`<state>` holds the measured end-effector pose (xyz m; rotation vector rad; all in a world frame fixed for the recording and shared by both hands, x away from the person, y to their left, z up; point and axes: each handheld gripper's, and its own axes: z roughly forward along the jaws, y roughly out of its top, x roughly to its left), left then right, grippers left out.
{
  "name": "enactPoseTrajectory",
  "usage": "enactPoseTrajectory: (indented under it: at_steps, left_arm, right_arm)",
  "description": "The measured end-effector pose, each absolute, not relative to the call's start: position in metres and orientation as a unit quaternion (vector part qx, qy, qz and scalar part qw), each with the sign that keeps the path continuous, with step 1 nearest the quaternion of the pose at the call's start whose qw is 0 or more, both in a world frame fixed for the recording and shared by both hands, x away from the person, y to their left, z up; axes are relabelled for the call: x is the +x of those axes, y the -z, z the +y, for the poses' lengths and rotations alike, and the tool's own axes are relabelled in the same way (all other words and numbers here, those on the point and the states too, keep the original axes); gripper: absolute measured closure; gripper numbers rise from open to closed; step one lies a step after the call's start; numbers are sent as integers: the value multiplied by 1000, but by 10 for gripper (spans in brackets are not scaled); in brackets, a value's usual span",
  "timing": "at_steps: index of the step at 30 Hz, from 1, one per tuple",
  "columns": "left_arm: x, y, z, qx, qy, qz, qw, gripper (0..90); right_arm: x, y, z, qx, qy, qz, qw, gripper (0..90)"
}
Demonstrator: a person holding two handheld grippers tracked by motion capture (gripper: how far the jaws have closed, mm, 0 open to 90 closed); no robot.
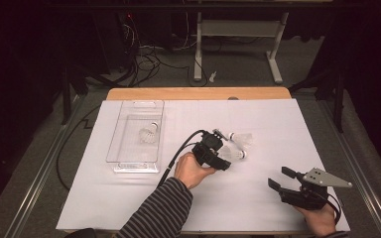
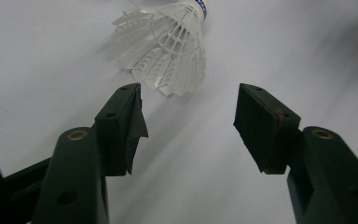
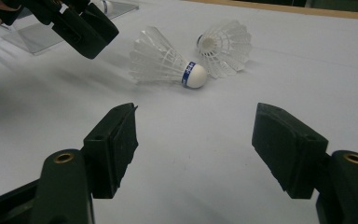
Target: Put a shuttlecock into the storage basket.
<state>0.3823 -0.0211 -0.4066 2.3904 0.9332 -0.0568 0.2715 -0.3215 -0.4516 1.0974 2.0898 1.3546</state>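
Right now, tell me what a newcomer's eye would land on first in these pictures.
First, the two white shuttlecocks lying on the white sheet mid-table: the near shuttlecock on its side, the far shuttlecock just behind it. The left gripper reaches toward the near one with fingers spread wide and nothing between them. To the left, a clear tray holds a third shuttlecock, while the right gripper rests open at the near right edge.

The left tool [image 1: 222, 150] is held out over the middle of the bench by the left hand [image 1: 192, 170], its striped sleeve [image 1: 160, 210] slanting in from the bottom edge. Its jaws stand wide apart with nothing between them. The right tool [image 1: 280, 179] sits low near the bench's right front corner in the right hand [image 1: 321, 219], jaws likewise spread and empty, aimed toward the left.
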Motion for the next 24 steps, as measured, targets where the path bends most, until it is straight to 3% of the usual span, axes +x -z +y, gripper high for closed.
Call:
enactPoseTrajectory:
  at_steps: [24]
  left_arm:
    - [392, 415, -42, 898, 36, 347, 268, 450]
  right_arm:
    - [273, 452, -321, 394, -486, 753, 205, 314]
